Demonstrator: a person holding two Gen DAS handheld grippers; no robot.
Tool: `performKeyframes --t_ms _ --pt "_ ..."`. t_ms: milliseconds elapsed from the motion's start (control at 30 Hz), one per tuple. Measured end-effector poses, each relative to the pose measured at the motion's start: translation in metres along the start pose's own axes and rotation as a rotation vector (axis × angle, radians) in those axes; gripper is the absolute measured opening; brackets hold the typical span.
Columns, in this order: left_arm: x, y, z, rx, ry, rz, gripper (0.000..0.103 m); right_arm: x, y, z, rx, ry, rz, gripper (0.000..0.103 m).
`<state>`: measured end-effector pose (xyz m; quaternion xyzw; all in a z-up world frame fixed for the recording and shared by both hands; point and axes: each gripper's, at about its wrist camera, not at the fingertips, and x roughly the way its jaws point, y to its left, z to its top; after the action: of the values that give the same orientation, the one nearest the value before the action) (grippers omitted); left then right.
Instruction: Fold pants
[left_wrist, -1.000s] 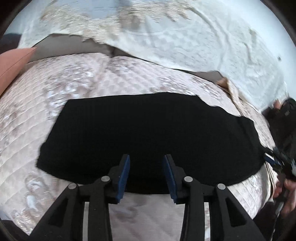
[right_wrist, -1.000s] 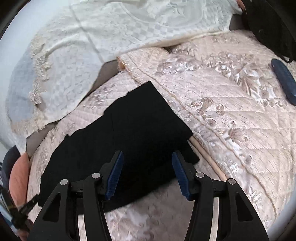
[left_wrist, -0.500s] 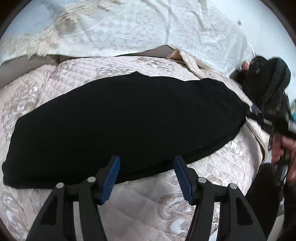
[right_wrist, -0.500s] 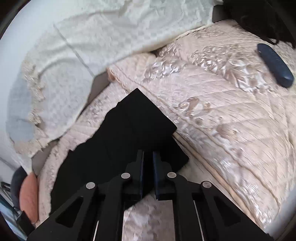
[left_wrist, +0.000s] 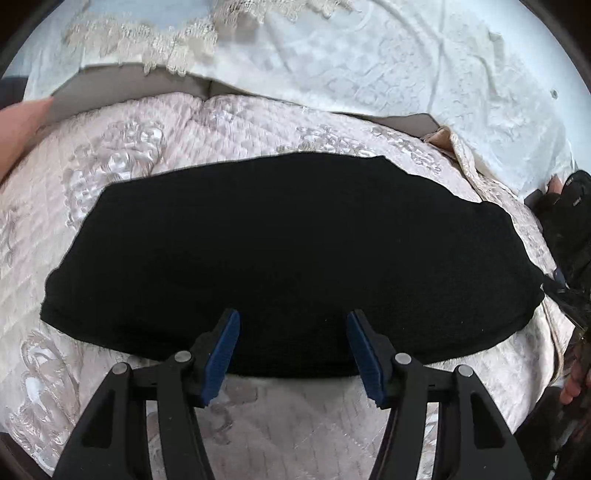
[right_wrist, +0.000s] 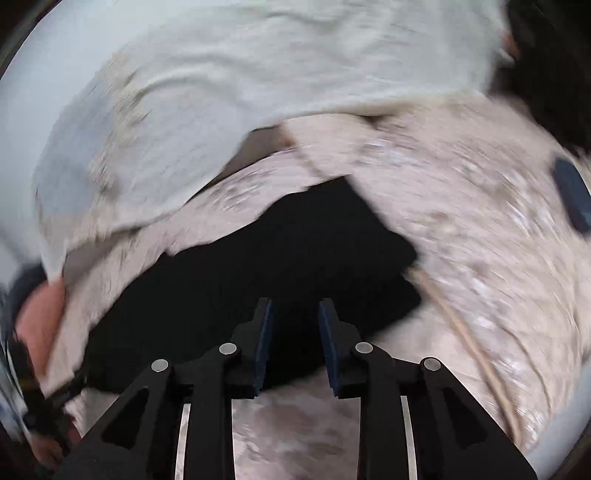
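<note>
Left wrist view — black pants (left_wrist: 288, 254) flat on quilted bedspread (left_wrist: 110, 184), both claws spread — empty.

The folded black fabric pants (left_wrist: 288, 258) are spread flat on the quilted pale satin bedspread (left_wrist: 122, 155), with the white lace-edged cloth (left_wrist: 369, 62) draped behind them.

Black bag (left_wrist: 570, 221) at the right edge of the left wrist view: small pale lettering, too small to read.
Quilted bedspread (left_wrist: 129, 155): woven floral pattern only, no text.
Right wrist view: blurred throughout; nothing legible.
</note>
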<state>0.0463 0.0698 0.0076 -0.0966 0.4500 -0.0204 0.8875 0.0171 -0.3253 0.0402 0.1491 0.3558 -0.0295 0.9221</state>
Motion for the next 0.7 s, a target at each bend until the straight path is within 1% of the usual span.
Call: performKeyframes --t_ms 33,67,100,167,233,267,400,467,567,700 --pt "-0.003 -0.001 -0.003 0.009 -0.003 0.009 0.063 0.012 0.007 -0.003 -0.046 0.044 -0.014 0.027" --pt "-0.006 0.000 -0.005 0.009 -0.002 0.007 0.063 0.031 0.012 -0.011 -0.084 0.130 -0.063 0.028" --pt "-0.009 0.003 -0.007 0.002 -0.002 0.002 0.063 0.039 0.012 -0.016 -0.090 0.170 -0.088 0.028" --pt "-0.017 0.013 -0.011 -0.025 0.002 -0.008 0.063 0.031 0.014 -0.018 -0.091 0.135 -0.092 0.029" --pt "-0.023 0.024 -0.016 -0.068 0.012 0.008 0.063 0.026 0.020 -0.018 -0.113 0.145 -0.104 0.032" --pt "-0.025 0.030 -0.018 -0.089 0.017 0.022 0.063 0.021 0.028 -0.017 -0.135 0.135 -0.097 0.032" --pt "-0.039 0.045 -0.022 -0.150 0.002 0.067 0.063 0.005 0.053 -0.024 -0.202 0.109 -0.036 0.043" --pt "-0.047 0.047 -0.022 -0.157 -0.009 0.092 0.062 0.000 0.066 -0.028 -0.223 0.107 -0.006 0.043" --pt "-0.057 0.045 -0.021 -0.150 -0.032 0.105 0.062 -0.002 0.085 -0.036 -0.252 0.113 0.030 0.043" --pt "-0.067 0.042 -0.021 -0.135 -0.058 0.116 0.062 -0.002 0.100 -0.044 -0.295 0.122 0.025 0.043"
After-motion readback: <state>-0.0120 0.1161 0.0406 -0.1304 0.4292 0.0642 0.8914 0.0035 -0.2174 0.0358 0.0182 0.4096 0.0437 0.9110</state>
